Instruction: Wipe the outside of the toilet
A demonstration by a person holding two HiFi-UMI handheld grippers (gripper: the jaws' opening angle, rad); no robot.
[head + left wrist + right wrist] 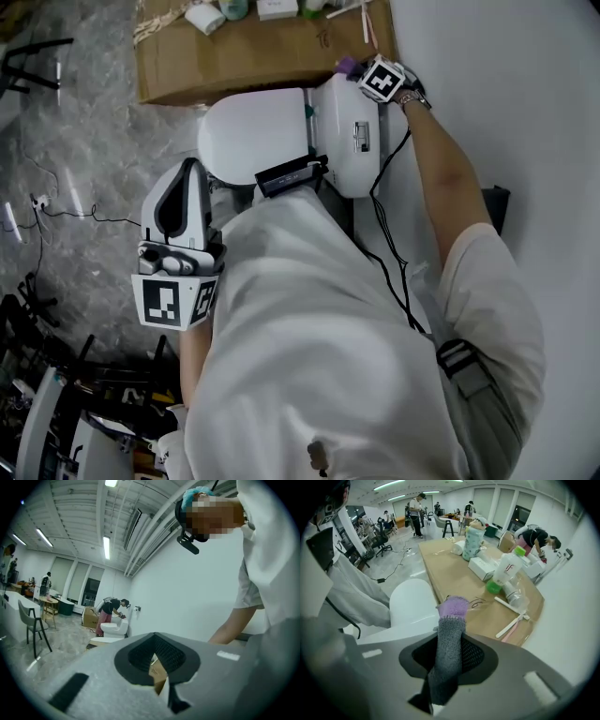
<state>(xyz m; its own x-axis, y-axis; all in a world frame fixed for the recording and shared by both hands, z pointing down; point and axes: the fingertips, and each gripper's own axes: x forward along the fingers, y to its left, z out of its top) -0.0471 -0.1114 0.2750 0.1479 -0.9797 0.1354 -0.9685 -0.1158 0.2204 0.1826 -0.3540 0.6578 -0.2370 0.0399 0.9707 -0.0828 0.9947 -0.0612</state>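
right gripper [447, 660] jaws tight on grey-purple cloth [451, 620] by toilet [255, 136]; left gripper [158, 672] jaws together; "jf" bottle [506, 572]

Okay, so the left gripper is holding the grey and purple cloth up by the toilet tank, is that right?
Not quite: the right gripper holds it, not the left. The right gripper view shows its fingers shut on the grey and purple cloth, and the head view puts it up by the toilet tank. The left gripper holds nothing.
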